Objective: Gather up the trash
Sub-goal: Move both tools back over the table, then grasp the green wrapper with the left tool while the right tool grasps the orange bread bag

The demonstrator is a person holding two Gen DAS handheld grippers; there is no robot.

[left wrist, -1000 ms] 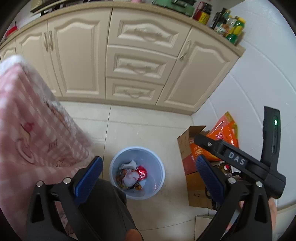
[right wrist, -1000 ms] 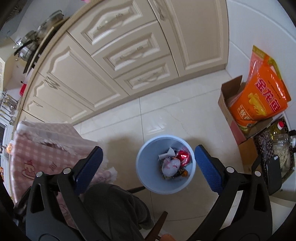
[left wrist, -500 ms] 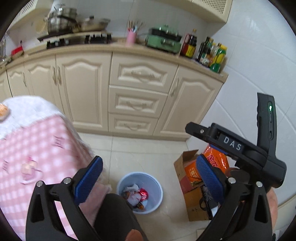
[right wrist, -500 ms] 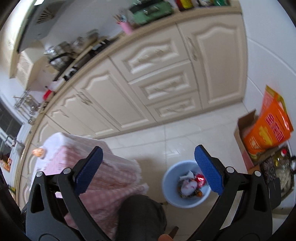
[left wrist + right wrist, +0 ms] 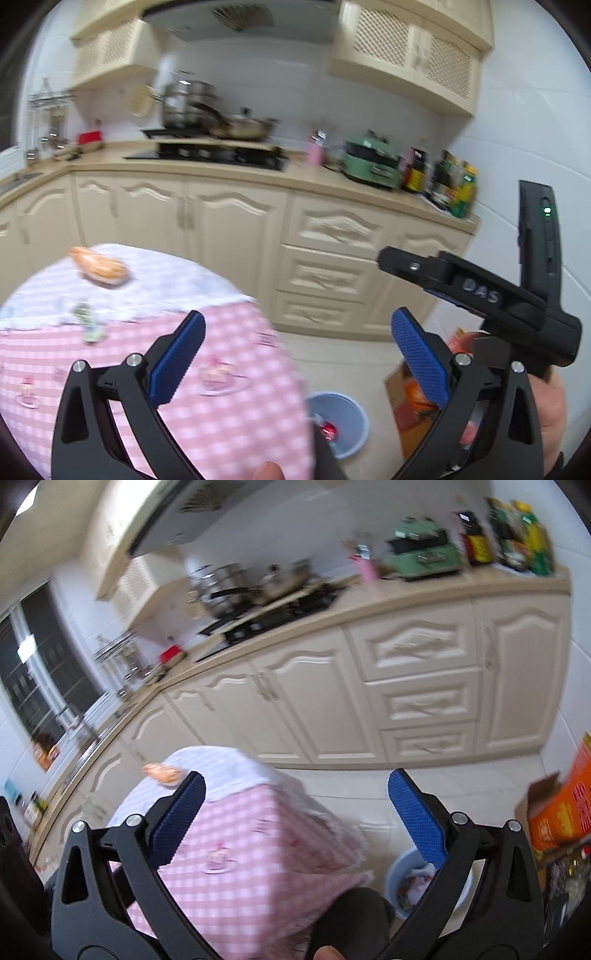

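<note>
A light blue trash bin (image 5: 341, 424) with wrappers inside stands on the floor beside the pink checked table (image 5: 207, 402). In the right wrist view the trash bin (image 5: 397, 878) shows low, partly behind a finger. An orange wrapped item (image 5: 99, 267) lies on the table's far white part, and a small greenish scrap (image 5: 86, 317) lies nearer. The orange item (image 5: 162, 773) appears by the right gripper's left fingertip. My left gripper (image 5: 297, 345) is open and holds nothing. My right gripper (image 5: 295, 806) is open too, and its body (image 5: 476, 295) shows in the left wrist view.
Cream kitchen cabinets (image 5: 236, 236) with a stove, pots and bottles run along the far wall. A cardboard box (image 5: 406, 398) with an orange bag sits by the right wall, the orange bag (image 5: 561, 812) also showing in the right wrist view. A dark-clothed knee (image 5: 354, 919) is below.
Both grippers have tilted up from the floor and bin toward the table top and counter. The bin has dropped low in both views; the orange item on the table has come into sight.
</note>
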